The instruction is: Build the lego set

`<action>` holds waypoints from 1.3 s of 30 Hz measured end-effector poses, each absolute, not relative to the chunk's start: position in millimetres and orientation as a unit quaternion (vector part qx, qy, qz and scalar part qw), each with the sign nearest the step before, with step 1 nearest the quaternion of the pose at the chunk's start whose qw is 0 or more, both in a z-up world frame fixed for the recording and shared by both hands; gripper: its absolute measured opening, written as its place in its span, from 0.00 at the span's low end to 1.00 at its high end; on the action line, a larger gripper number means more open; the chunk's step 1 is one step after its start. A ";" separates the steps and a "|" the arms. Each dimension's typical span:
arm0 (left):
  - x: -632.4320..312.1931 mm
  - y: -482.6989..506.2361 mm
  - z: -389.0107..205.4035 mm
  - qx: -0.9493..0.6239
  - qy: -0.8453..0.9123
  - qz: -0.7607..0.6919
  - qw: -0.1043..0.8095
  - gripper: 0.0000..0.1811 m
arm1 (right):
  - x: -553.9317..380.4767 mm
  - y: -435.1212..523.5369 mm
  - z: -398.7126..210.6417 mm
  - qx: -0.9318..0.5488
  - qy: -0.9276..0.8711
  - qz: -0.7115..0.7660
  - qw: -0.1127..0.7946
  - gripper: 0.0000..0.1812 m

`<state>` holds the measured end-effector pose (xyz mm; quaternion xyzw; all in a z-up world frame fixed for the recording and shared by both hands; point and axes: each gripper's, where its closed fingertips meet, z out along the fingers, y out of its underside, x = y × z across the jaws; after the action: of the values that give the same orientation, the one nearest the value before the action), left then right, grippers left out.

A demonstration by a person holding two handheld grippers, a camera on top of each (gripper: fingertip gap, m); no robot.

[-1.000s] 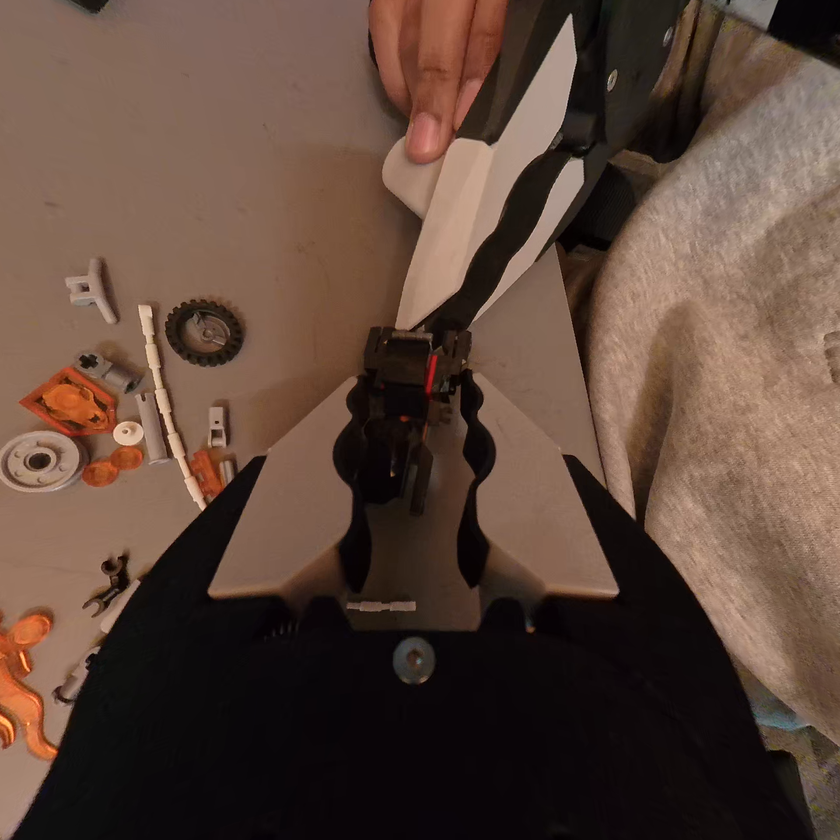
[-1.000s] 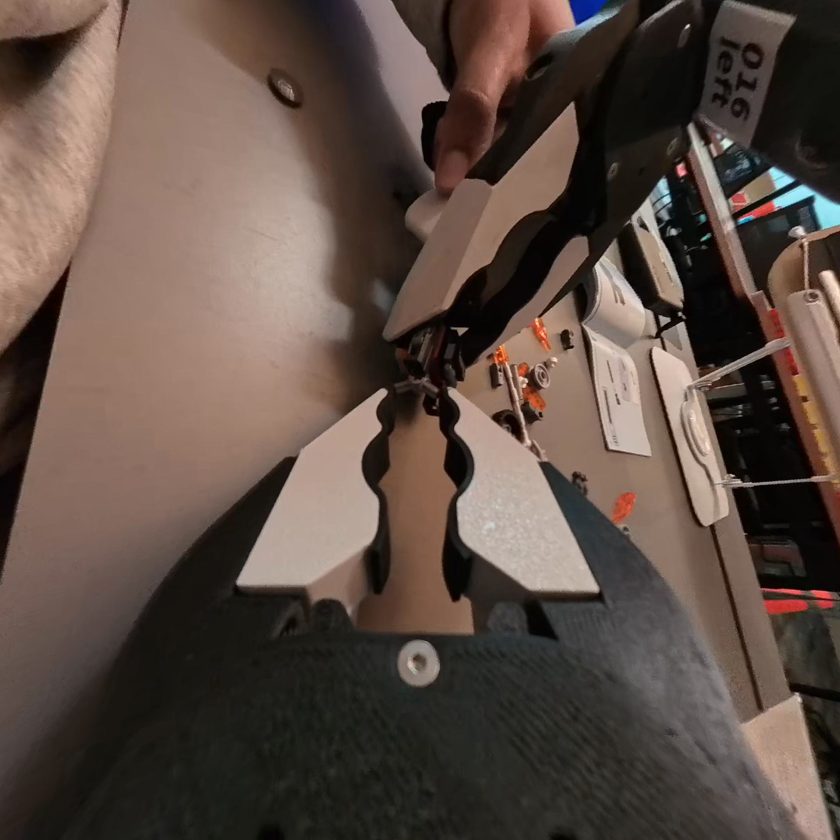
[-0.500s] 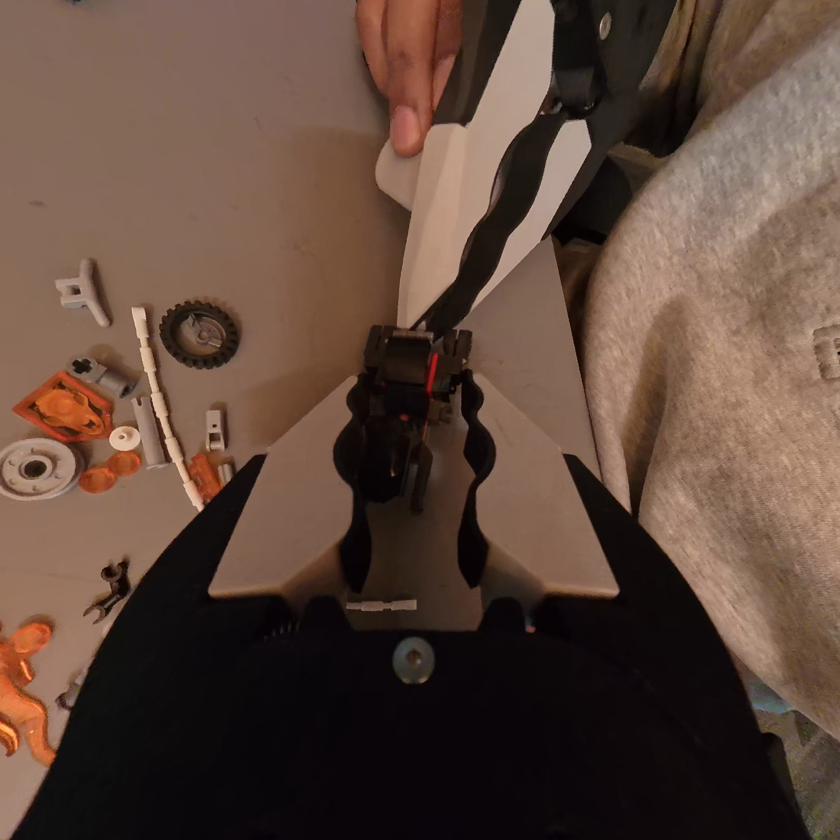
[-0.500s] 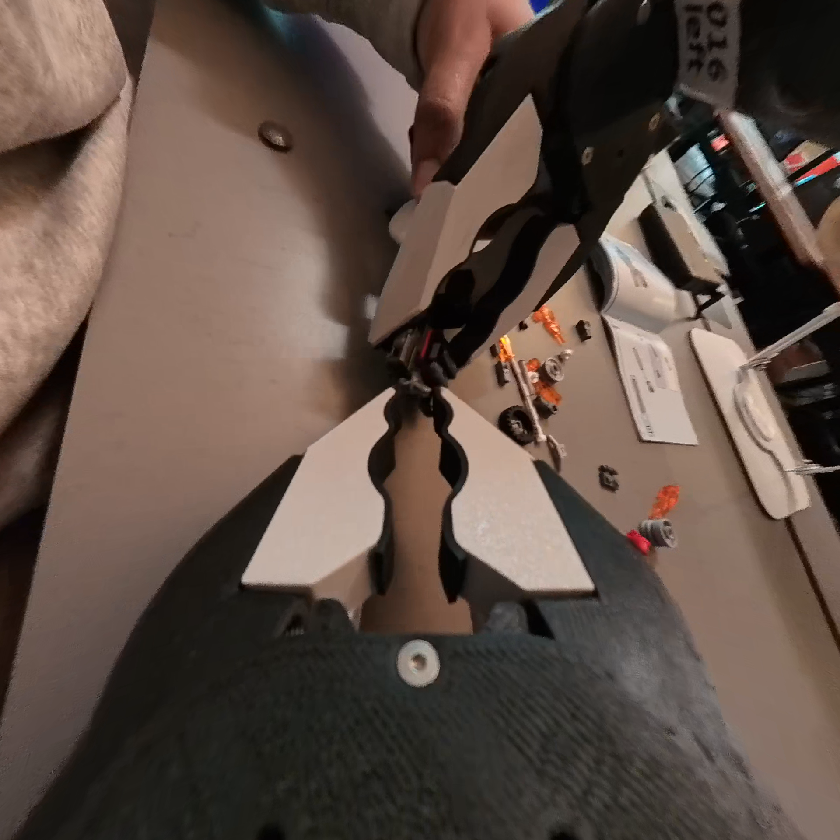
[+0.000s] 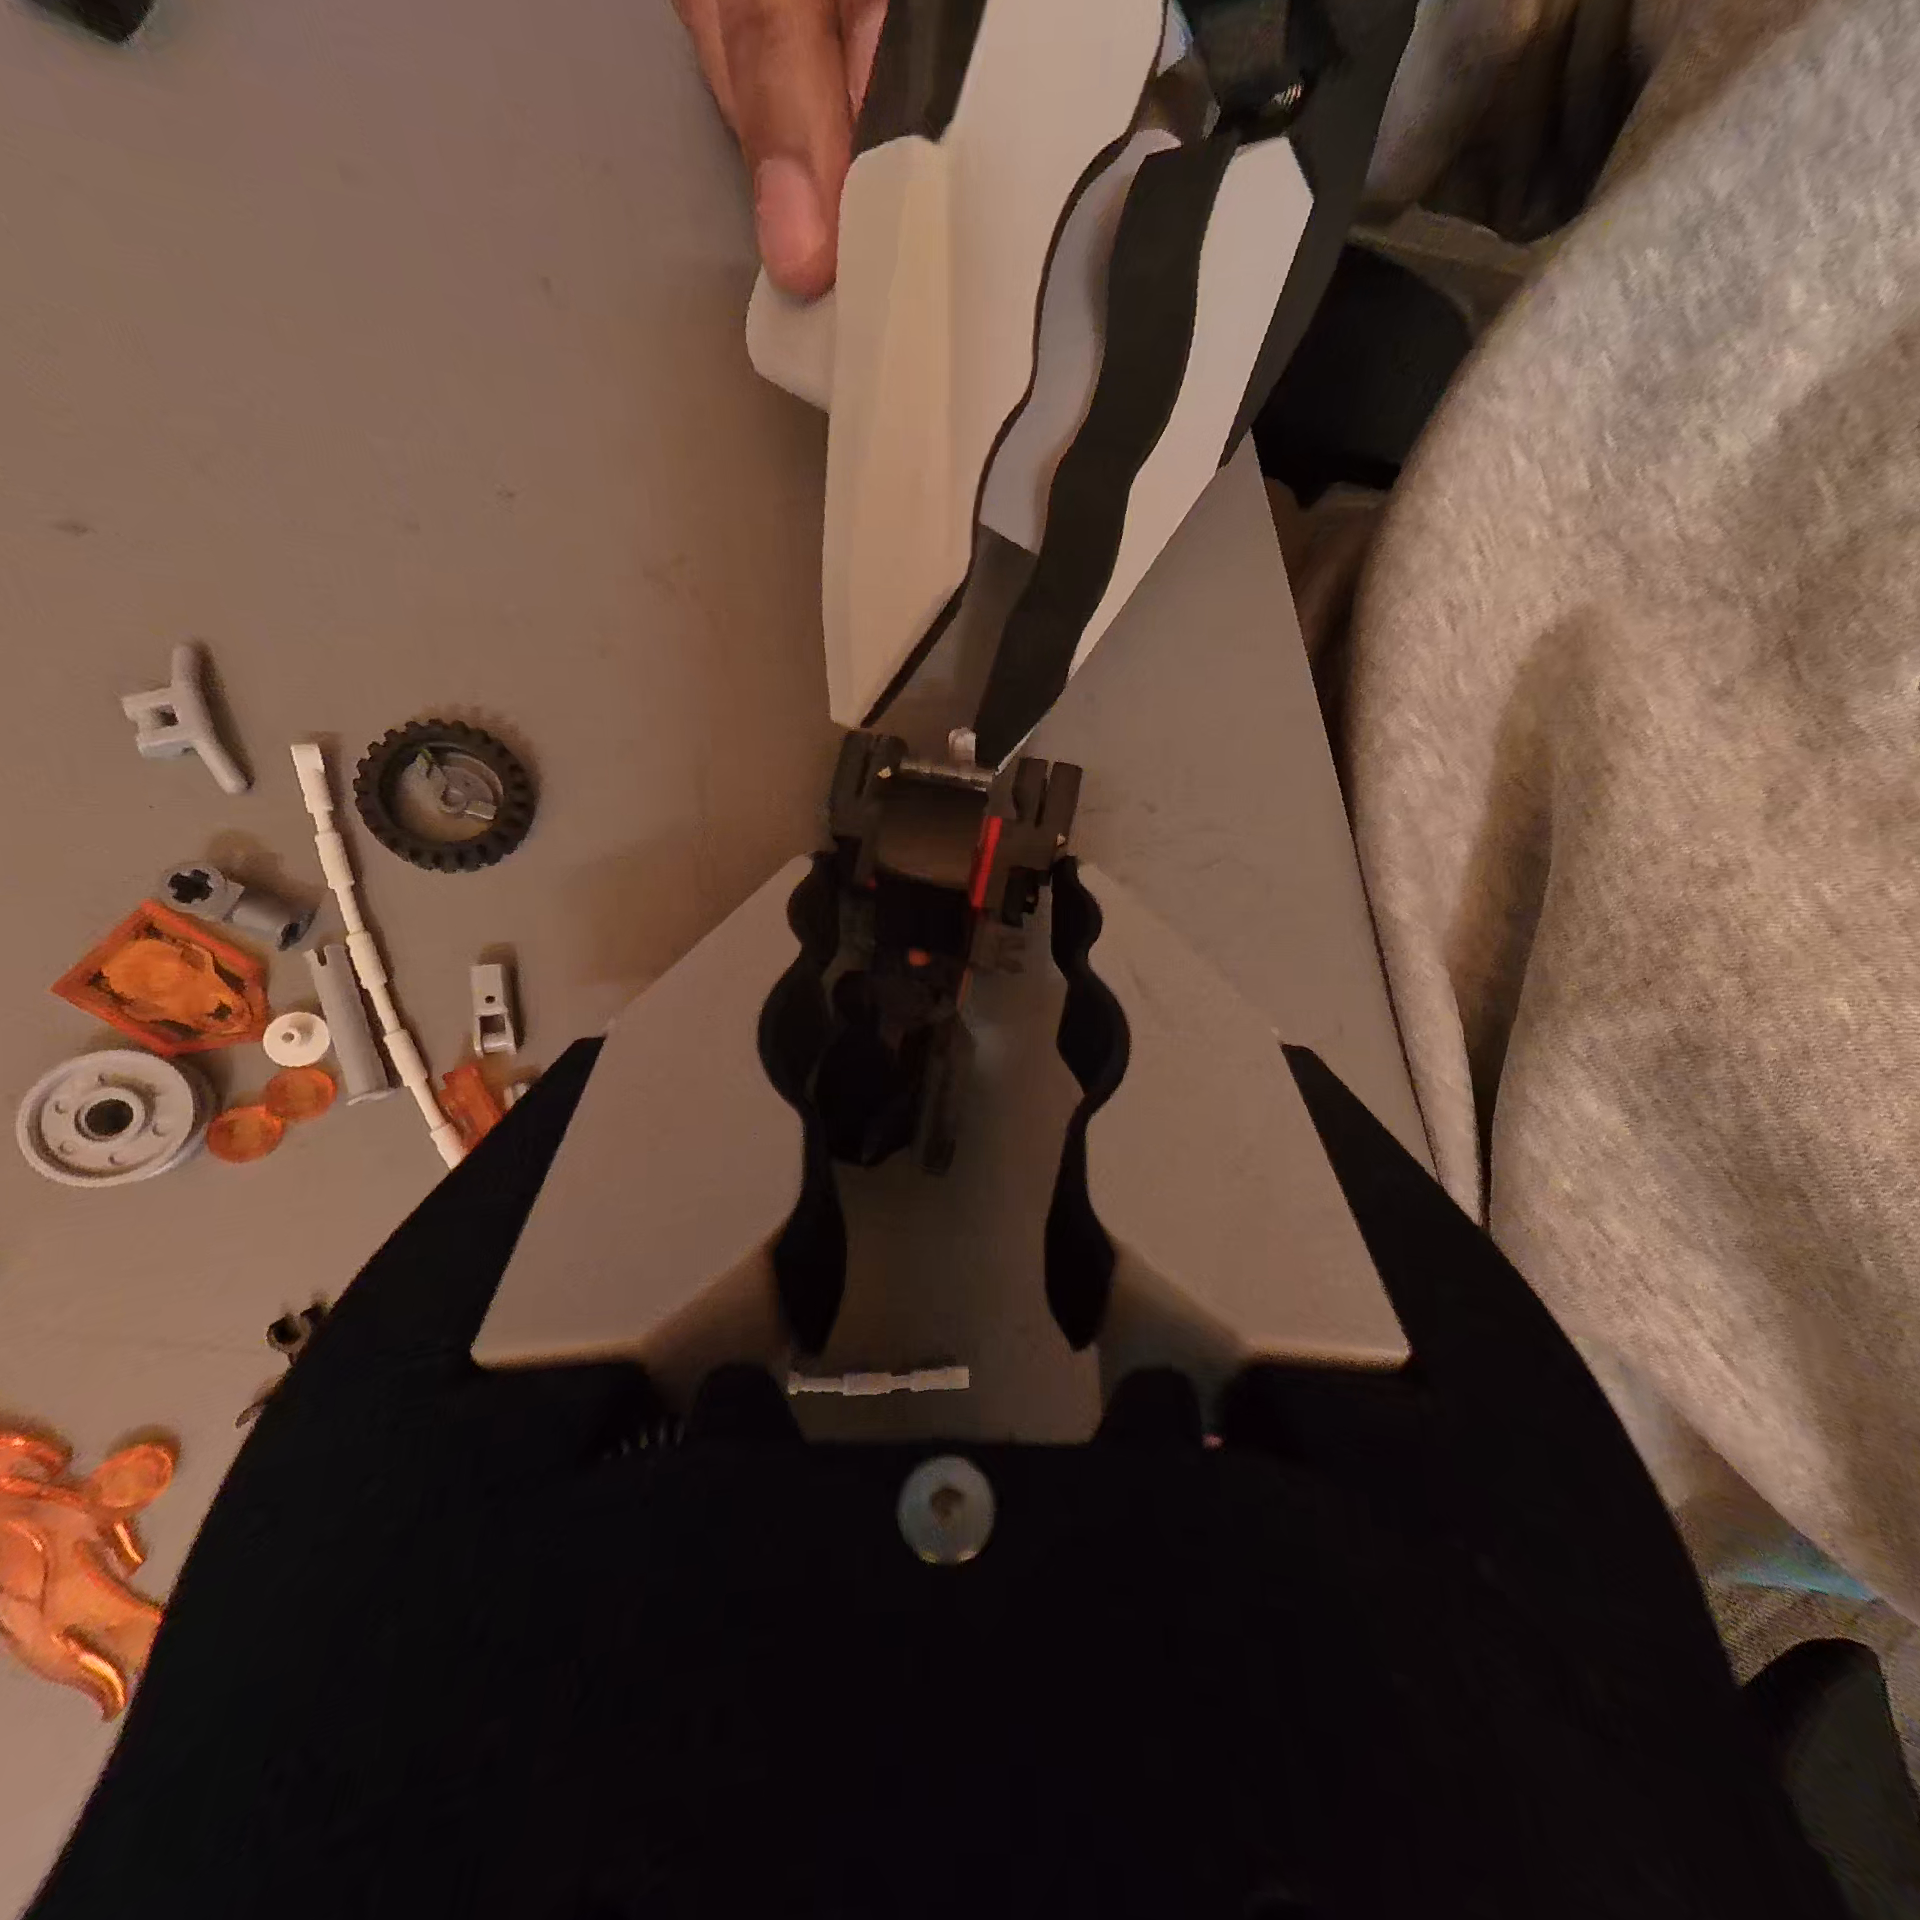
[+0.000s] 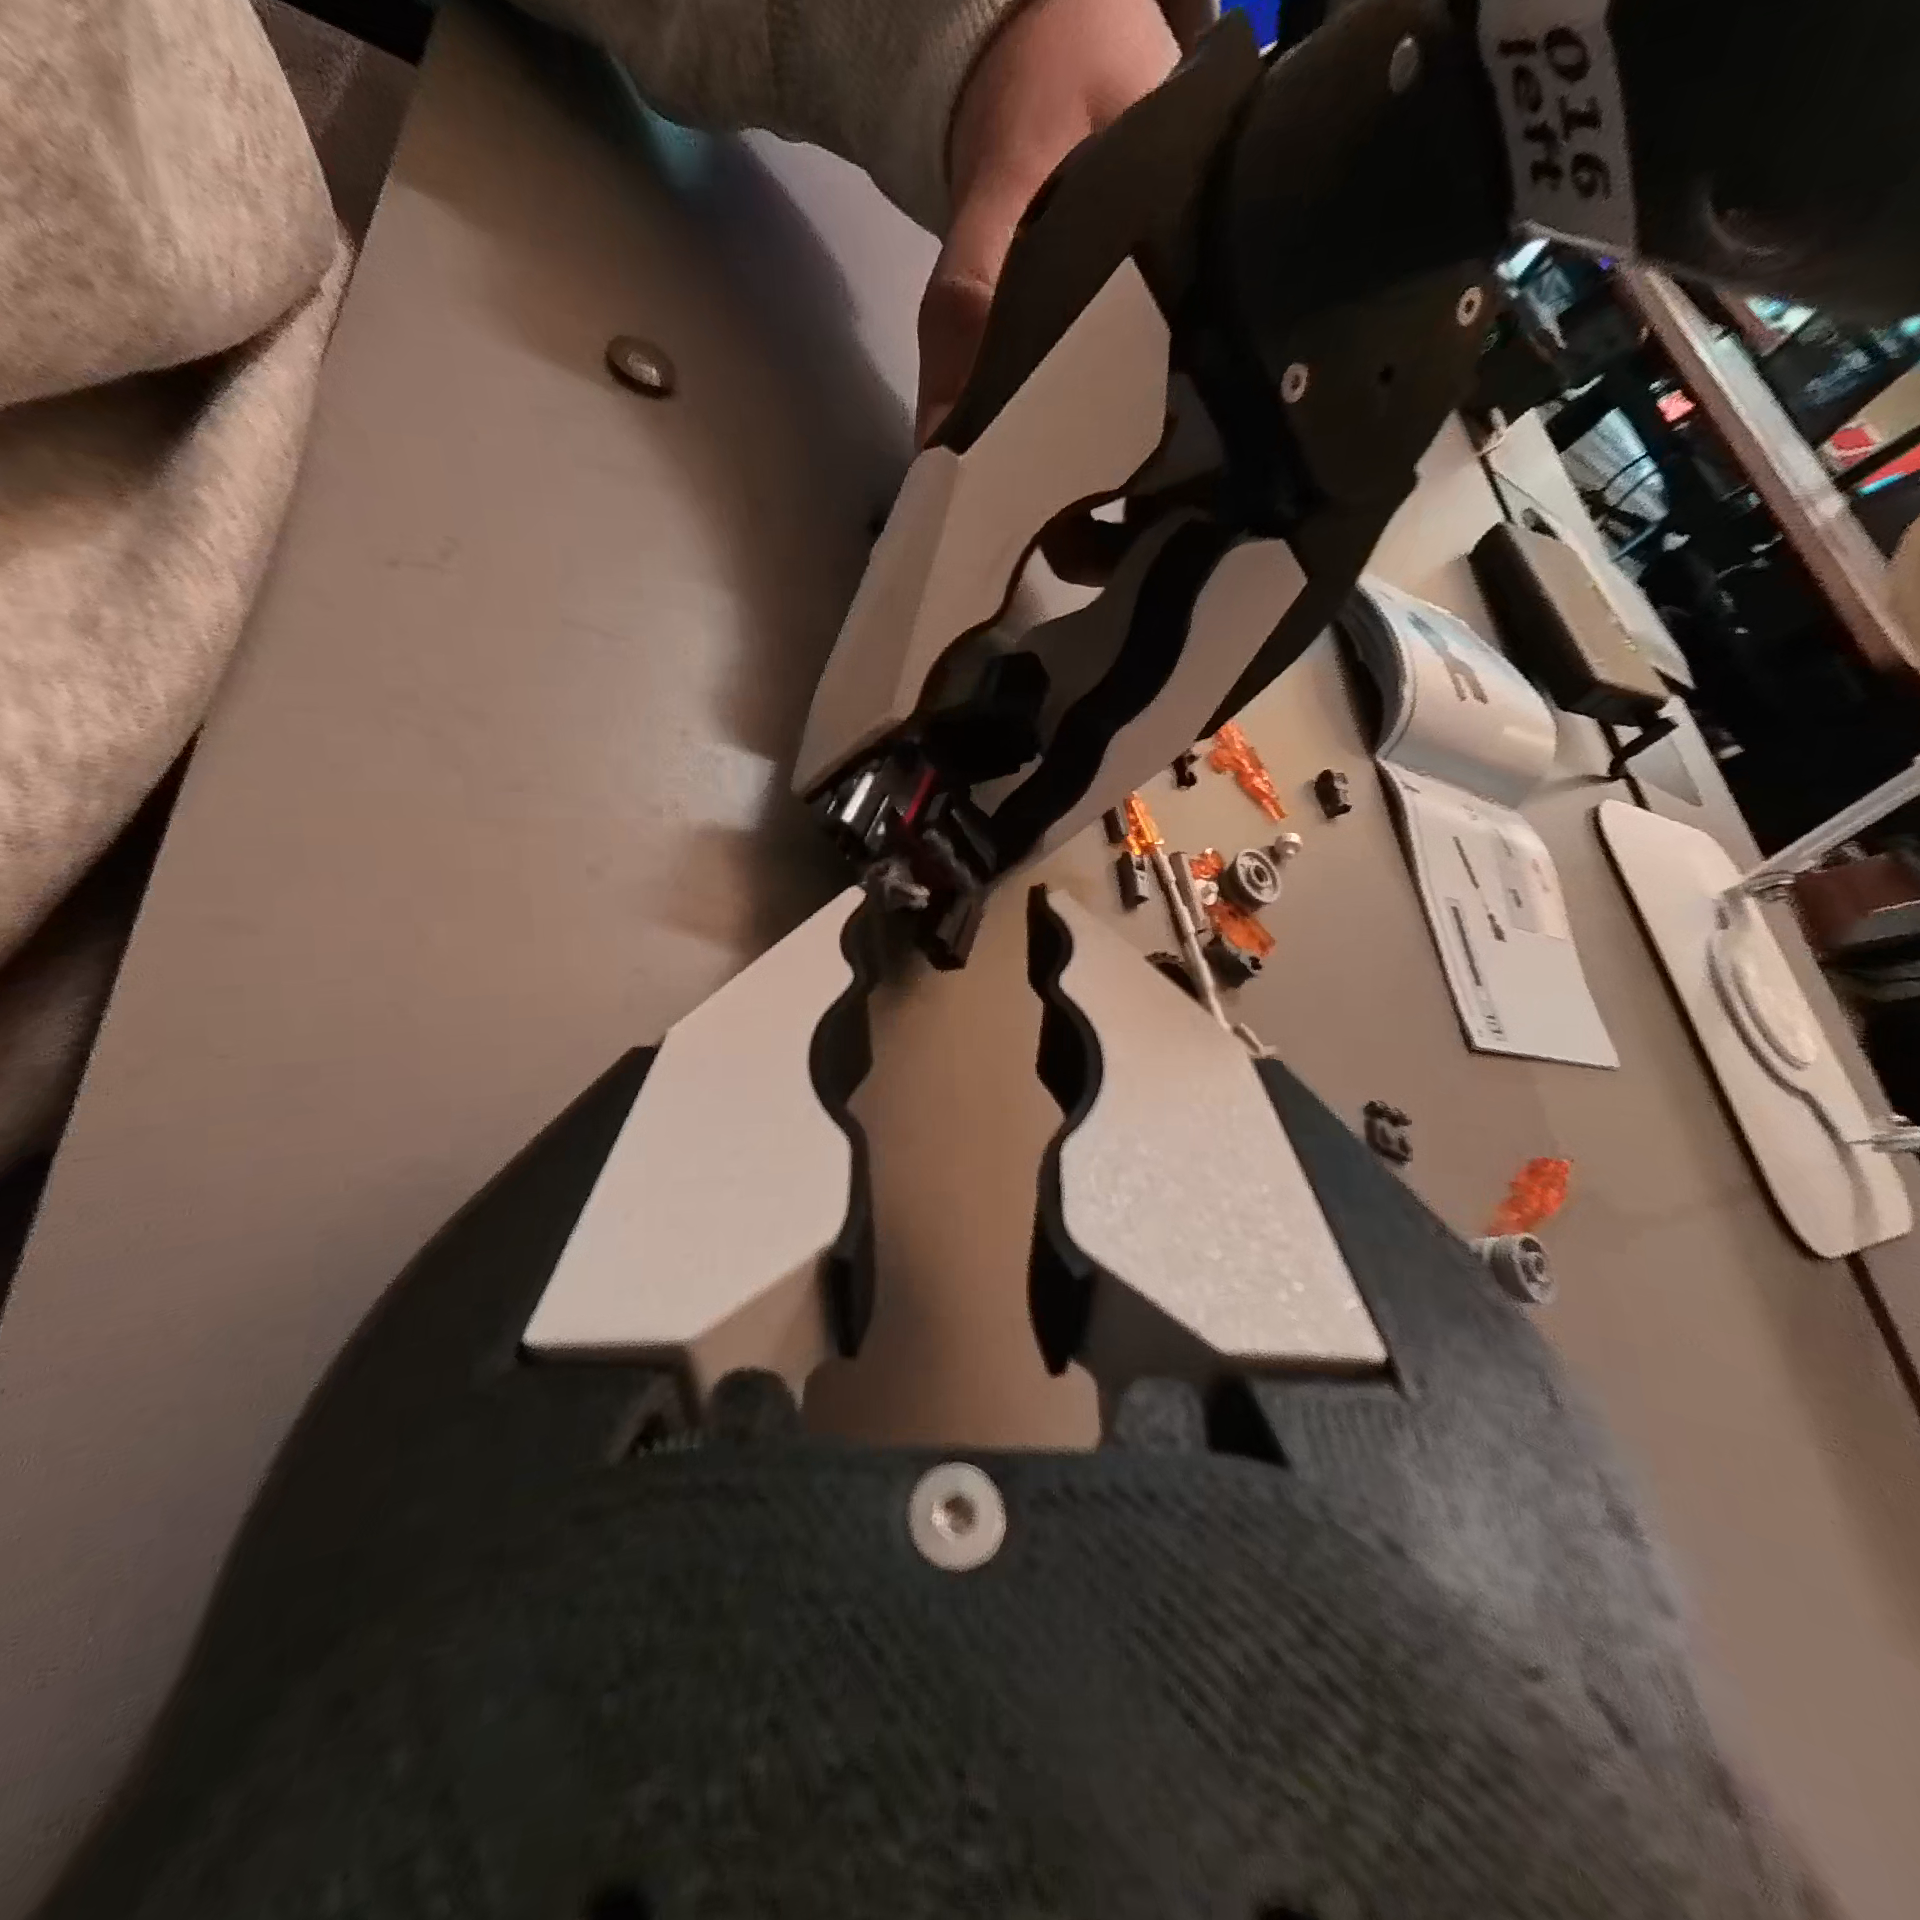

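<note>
L gripper (image 5: pixel 940 883) clamps the black lego build (image 5: pixel 935 935) between its fingers, held up off the grey table (image 5: pixel 416 416). R gripper (image 6: pixel 940 914) has its tips spread, gap clear, nothing held; its left tip sits right at a small grey bit on the build's end (image 6: pixel 899 883). Loose parts lie to the side: black tyre (image 5: pixel 447 795), grey hub (image 5: pixel 109 1117), orange shield piece (image 5: pixel 161 977), white rod (image 5: pixel 369 956). Booklet (image 6: pixel 1496 904) farther back.
</note>
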<state>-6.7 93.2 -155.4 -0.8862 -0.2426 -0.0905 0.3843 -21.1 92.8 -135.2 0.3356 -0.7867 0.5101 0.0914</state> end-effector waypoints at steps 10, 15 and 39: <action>-6.5 94.9 -156.3 -0.888 -0.236 -0.073 0.387 0.24 | -18.1 92.4 -140.9 0.324 -0.815 0.480 0.004 0.15; -6.6 94.6 -156.4 -0.882 -0.242 -0.072 0.398 0.24 | -16.6 92.5 -141.4 0.327 -0.816 0.476 -0.010 0.13; -7.2 93.4 -159.5 -0.881 -0.247 -0.061 0.399 0.23 | -13.4 90.6 -146.7 0.342 -0.824 0.451 -0.036 0.08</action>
<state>-7.2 93.4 -159.5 -0.8809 -0.2474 -0.0610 0.3988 -13.4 90.6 -146.7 0.3416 -0.8238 0.4509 -0.0360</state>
